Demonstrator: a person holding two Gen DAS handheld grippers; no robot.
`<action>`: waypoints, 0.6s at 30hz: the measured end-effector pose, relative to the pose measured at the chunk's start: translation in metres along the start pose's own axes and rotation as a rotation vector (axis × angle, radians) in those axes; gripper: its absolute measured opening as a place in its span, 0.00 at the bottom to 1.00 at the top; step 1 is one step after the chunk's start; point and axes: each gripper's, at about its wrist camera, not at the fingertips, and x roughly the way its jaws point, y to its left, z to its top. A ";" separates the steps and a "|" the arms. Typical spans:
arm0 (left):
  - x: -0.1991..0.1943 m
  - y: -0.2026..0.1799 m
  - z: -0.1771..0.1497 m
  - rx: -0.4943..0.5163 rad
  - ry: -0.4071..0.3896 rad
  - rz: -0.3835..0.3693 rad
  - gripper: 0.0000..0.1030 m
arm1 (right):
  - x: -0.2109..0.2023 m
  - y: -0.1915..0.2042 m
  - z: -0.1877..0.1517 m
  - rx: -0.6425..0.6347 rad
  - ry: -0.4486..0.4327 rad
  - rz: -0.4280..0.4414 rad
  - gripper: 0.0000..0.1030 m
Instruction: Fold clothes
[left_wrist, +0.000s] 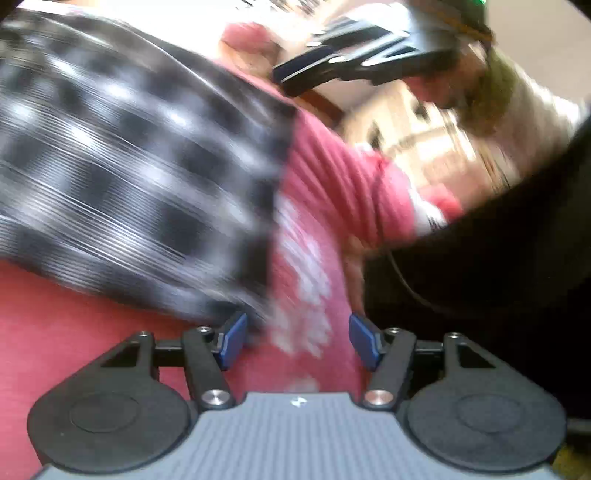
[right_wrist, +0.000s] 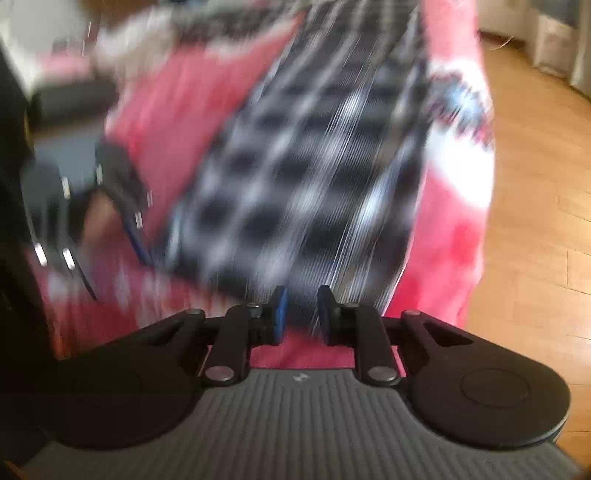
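Cloth in black-and-white check (right_wrist: 306, 177) lies on the red cover (right_wrist: 177, 122), its length running away from the right gripper (right_wrist: 302, 314), whose parted fingers hold nothing at its near edge, while the wide-open left gripper (left_wrist: 295, 341) sits off its corner.

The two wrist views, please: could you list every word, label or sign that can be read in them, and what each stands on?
No text can be read in either view.
White print on the red cover: smeared by motion blur, unreadable.
Round patterned patch on the same cover: blurred, no letters can be made out.
Small pale mark on the left gripper body: a logo, not letters.
Checked shirt: no label shows.
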 end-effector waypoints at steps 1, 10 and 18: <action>-0.015 0.010 0.003 -0.037 -0.037 0.049 0.60 | -0.006 -0.006 0.012 0.033 -0.067 -0.002 0.20; -0.154 0.096 0.028 -0.365 -0.370 0.493 0.61 | -0.023 -0.036 0.120 0.227 -0.651 0.208 0.48; -0.270 0.128 -0.022 -0.615 -0.551 0.921 0.73 | -0.010 -0.022 0.174 0.275 -0.827 0.308 0.63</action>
